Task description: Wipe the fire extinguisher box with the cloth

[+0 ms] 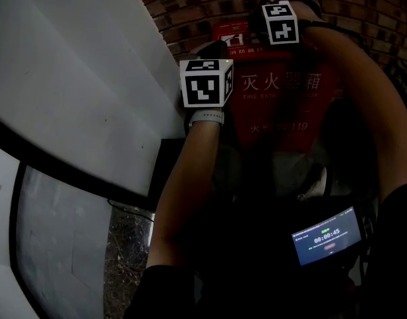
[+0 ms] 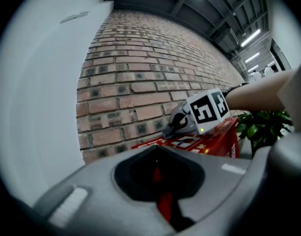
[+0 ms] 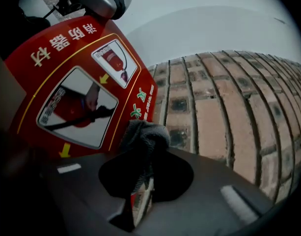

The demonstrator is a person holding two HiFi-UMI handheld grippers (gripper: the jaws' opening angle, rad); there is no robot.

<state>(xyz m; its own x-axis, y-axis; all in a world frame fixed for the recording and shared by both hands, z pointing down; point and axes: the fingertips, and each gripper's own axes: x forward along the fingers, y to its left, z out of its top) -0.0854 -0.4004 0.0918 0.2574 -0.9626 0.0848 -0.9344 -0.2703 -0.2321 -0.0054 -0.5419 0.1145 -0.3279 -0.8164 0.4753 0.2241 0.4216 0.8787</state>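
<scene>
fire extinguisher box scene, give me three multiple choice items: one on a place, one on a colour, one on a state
1. Where does the red metal fire extinguisher box stand?
A. on a lawn
B. on a bookshelf
C. against a brick wall

2. What colour is the bunched fabric cloth?
A. dark grey
B. bright yellow
C. pink

3. What state is the right hand-held gripper in?
A. open and empty
B. shut on the cloth
C. lying on the floor

Answers:
1. C: the bricks run right behind the box in the right gripper view.
2. A: the cloth shows dark grey against the red box.
3. B: the cloth is pinched between its jaws and bulges out above them.
</scene>
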